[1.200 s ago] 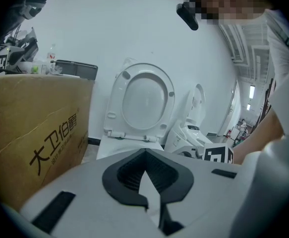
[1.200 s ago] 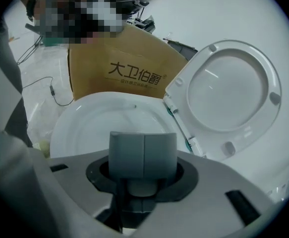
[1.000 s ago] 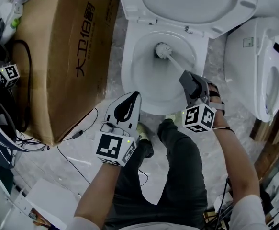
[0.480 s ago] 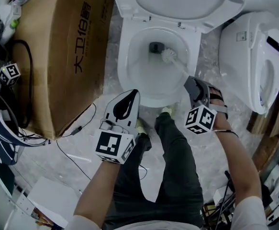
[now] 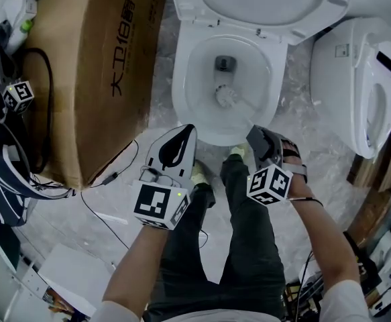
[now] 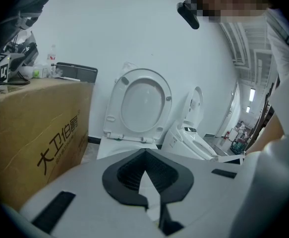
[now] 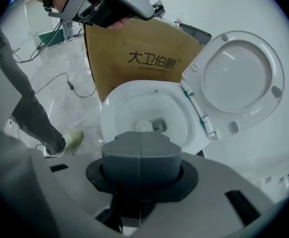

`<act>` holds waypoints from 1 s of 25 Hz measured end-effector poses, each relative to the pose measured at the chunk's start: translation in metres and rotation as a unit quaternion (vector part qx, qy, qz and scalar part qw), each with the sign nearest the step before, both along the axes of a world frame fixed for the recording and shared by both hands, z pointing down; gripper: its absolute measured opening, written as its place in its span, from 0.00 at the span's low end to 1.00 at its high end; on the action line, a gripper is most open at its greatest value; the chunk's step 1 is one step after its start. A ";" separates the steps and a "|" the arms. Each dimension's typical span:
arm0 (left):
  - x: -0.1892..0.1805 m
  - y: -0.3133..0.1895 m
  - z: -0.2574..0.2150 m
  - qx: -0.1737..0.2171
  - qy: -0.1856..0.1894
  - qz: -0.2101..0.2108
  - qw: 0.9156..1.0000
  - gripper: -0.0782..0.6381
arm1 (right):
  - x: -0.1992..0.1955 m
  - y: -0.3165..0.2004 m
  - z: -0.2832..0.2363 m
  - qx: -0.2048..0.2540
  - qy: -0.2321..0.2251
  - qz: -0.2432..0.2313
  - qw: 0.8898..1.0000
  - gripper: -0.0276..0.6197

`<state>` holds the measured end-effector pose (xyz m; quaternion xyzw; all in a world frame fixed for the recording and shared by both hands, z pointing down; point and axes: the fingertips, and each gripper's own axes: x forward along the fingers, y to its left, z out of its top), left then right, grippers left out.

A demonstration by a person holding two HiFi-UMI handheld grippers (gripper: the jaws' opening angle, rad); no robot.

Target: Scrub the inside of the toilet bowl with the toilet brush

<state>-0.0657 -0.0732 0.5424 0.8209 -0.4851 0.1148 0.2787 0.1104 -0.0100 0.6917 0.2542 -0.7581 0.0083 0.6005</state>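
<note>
My right gripper (image 5: 255, 138) has its fingers clamped on the brush (image 5: 226, 96) handle. The brush head sits low inside the bowl (image 5: 184, 92), at 11 o'clock from those fingers, with the handle running 11-to-5. Left gripper (image 5: 187, 134): fingers together, empty, farther off at the bowl's 7 o'clock. Glazed curved walls, likely slick; there's room all round the head, and the drain (image 5: 225, 63) is at its 12.

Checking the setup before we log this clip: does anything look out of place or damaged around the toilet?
No spill or damage shows. Two oddities: a large cardboard box stands close beside the toilet, and a loose cable trails over the floor near the person's shoes, which could snag a foot.
</note>
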 end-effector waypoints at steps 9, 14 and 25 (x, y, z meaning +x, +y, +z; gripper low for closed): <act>-0.016 0.000 0.018 0.003 -0.005 -0.005 1.000 0.12 | -0.048 -0.018 0.026 0.012 -0.028 0.043 0.999 0.28; -0.022 -0.005 0.030 0.008 -0.009 -0.013 1.000 0.12 | -0.042 -0.044 0.050 0.017 -0.022 0.074 0.997 0.28; -0.021 -0.022 0.045 0.028 -0.006 -0.020 0.999 0.12 | -0.041 -0.086 0.090 0.031 -0.003 0.079 0.996 0.28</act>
